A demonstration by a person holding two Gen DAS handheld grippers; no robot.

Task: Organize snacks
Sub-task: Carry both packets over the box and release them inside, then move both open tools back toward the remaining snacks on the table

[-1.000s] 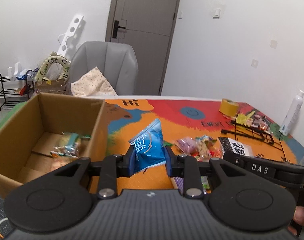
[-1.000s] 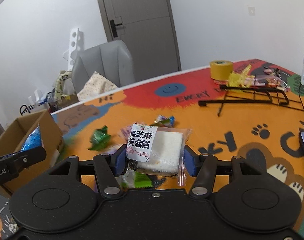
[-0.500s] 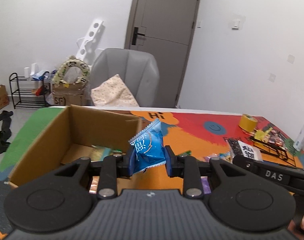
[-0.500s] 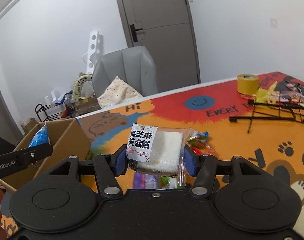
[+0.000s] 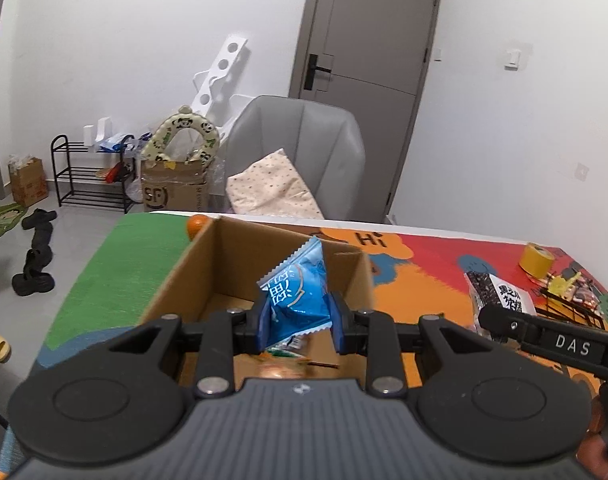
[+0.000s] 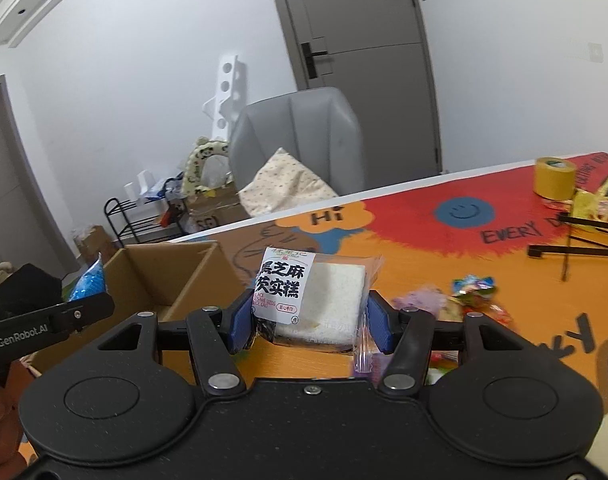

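Jaws of left gripper [image 5: 299,326] pinching blue packet [image 5: 297,298] — over cardboard box [image 5: 191,264]

Setting: a room in a home. Indicators: a grey door [image 5: 368,36] with lever handle in plain white walls; a grey padded chair [image 5: 299,152] holding a dotted cushion [image 5: 271,190]; a black shoe rack [image 5: 91,172] against the wall, with shoes [image 5: 35,248] loose on the tiled floor; a shipping box [image 5: 171,192] topped with an inflatable ring [image 5: 179,132]; a bench [image 6: 424,248] covered by a cartoon-print mat.
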